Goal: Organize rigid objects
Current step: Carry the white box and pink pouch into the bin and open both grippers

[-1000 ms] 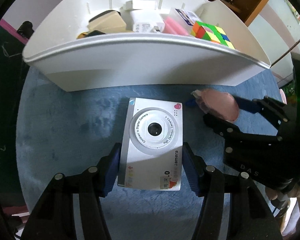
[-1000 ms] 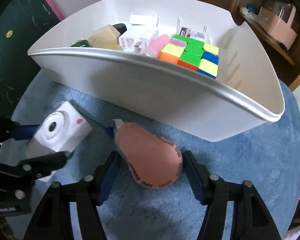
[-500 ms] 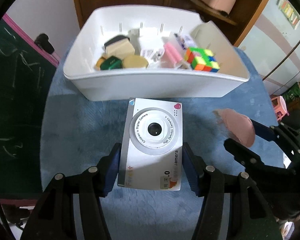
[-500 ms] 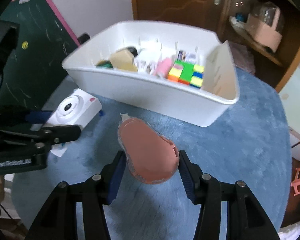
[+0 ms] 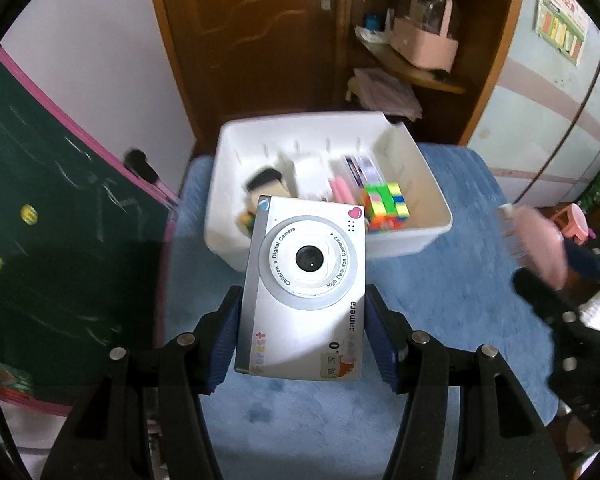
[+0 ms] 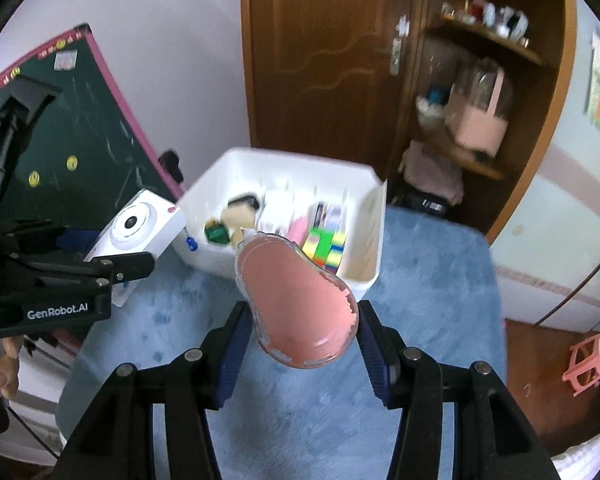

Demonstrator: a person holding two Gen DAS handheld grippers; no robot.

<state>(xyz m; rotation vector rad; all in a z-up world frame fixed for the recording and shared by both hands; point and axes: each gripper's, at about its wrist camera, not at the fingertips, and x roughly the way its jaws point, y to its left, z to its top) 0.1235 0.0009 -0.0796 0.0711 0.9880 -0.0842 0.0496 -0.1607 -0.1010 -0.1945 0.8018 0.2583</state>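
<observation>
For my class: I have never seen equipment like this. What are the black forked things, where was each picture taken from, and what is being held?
No robot here: a person carries a two-finger hand-held gripper in each hand, with a wide-angle camera looking along the fingers. One picture comes from the left hand-held gripper, shut on a white children's camera. The other comes from the right hand-held gripper, shut on a pink correction-tape dispenser. Both items are lifted above a blue fuzzy cloth. On the cloth stands a white bin holding a colourful puzzle cube and other small items, too blurred to name.
</observation>
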